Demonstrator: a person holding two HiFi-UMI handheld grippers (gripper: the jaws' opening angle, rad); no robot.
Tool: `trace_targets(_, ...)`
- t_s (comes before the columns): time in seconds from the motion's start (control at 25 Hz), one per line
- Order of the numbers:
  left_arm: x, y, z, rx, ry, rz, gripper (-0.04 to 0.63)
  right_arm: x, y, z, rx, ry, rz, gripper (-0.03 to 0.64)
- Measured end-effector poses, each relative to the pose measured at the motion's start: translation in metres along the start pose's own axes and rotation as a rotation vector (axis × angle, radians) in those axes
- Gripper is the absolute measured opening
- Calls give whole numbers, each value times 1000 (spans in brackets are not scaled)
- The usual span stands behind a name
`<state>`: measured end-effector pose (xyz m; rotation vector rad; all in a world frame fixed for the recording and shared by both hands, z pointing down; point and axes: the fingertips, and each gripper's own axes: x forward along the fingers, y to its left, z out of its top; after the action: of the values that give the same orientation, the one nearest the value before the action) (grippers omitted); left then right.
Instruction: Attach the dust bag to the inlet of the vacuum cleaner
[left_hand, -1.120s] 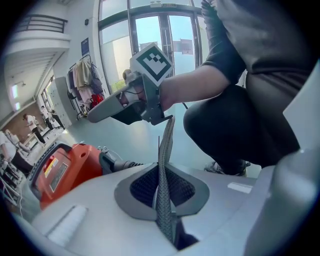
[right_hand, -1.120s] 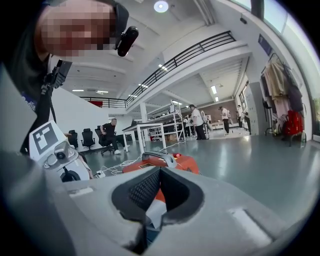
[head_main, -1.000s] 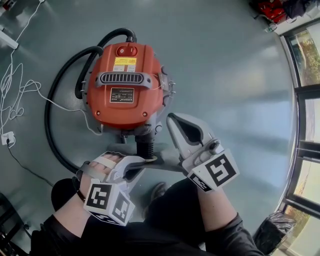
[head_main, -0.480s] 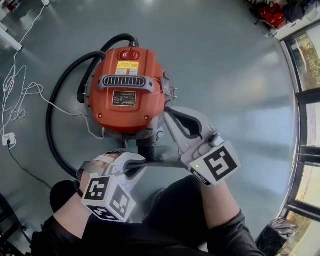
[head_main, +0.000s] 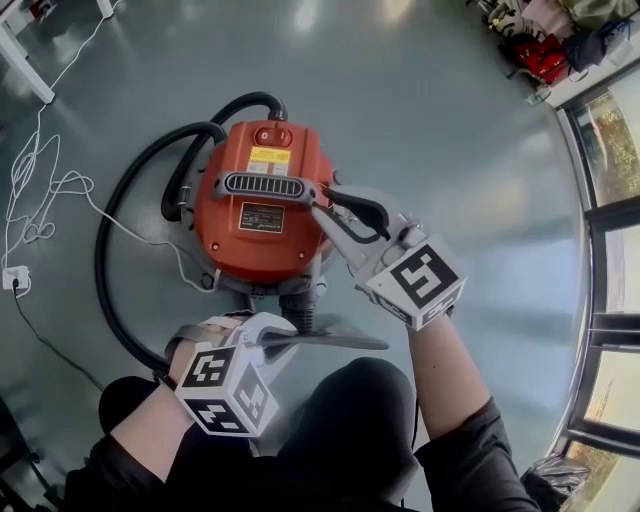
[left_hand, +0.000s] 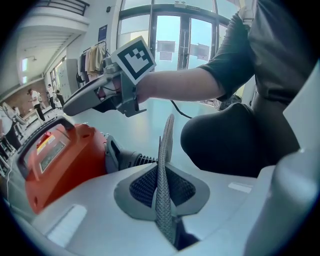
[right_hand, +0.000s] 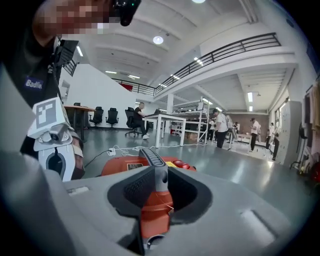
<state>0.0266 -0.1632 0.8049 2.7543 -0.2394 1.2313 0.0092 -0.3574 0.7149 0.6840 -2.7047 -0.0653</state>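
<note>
An orange vacuum cleaner (head_main: 262, 225) stands on the floor, its grey handle (head_main: 265, 185) across the top and its black ribbed inlet (head_main: 300, 312) facing me. My left gripper (head_main: 272, 338) is shut on the flat grey dust bag (head_main: 335, 340), which lies level just below the inlet. In the left gripper view the dust bag (left_hand: 162, 190) stands edge-on between the pads. My right gripper (head_main: 325, 207) is at the handle's right end with its jaws opening. The handle's end (right_hand: 152, 162) shows in the gap between them.
A black hose (head_main: 110, 260) loops around the vacuum's left side. A white cable (head_main: 40, 200) runs to a power strip (head_main: 12, 277) at the left. My dark-clad knee (head_main: 350, 400) is close under the bag. Glass doors (head_main: 610, 220) line the right.
My right gripper has swung up and left from beside the vacuum's lower right to the handle's right end, and its jaws have parted. My left gripper has kept hold of the bag.
</note>
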Motion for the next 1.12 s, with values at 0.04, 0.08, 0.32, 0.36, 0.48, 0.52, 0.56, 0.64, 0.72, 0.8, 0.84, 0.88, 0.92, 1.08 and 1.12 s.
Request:
trace_targets(0.04,0,0,0,-3,-3,-6,48,3,1,-1,-9,10,23,75)
trace_targets(0.08,0,0,1,-5,-6,-10,48,7,1,-2,-20,20,42,87)
trace_targets(0.32,0,3,0,-8,-4,-6,46,31,0,-17,-63,91,131,173)
trace_targets(0.36,0,3,1,-8,-1,-4,46,35,2,-18,-67,91,152,175)
trace_targets(0.48,0,2,1,-8,5,1,49,42,2,-18,-63,88,184,169)
trace_targets(0.52,-1,2,1,-7,7,1,49,43,1,-18,-61,89,189,158)
trace_targets(0.56,-1,3,1,-6,8,0,49,44,1,-17,-60,87,193,158)
trace_targets(0.64,-4,4,0,-10,10,-6,51,44,1,-17,-60,83,199,158)
trace_targets(0.72,-8,6,-1,-23,6,-10,53,43,2,-17,-62,83,205,156)
trace_targets(0.8,-9,8,-1,-33,2,-11,54,43,3,-16,-66,83,209,155)
trace_targets(0.84,-8,9,-1,-35,3,-13,55,43,3,-16,-68,80,208,155)
trace_targets(0.88,-6,9,-1,-35,3,-18,58,43,2,-16,-69,75,206,155)
trace_targets(0.92,-5,10,0,-33,4,-26,58,43,2,-15,-70,70,204,154)
trace_targets(1.08,-1,13,2,-19,6,-70,77,44,3,-15,-65,60,201,153)
trace_targets(1.12,-1,15,3,-22,0,-70,77,44,3,-14,-62,58,197,153)
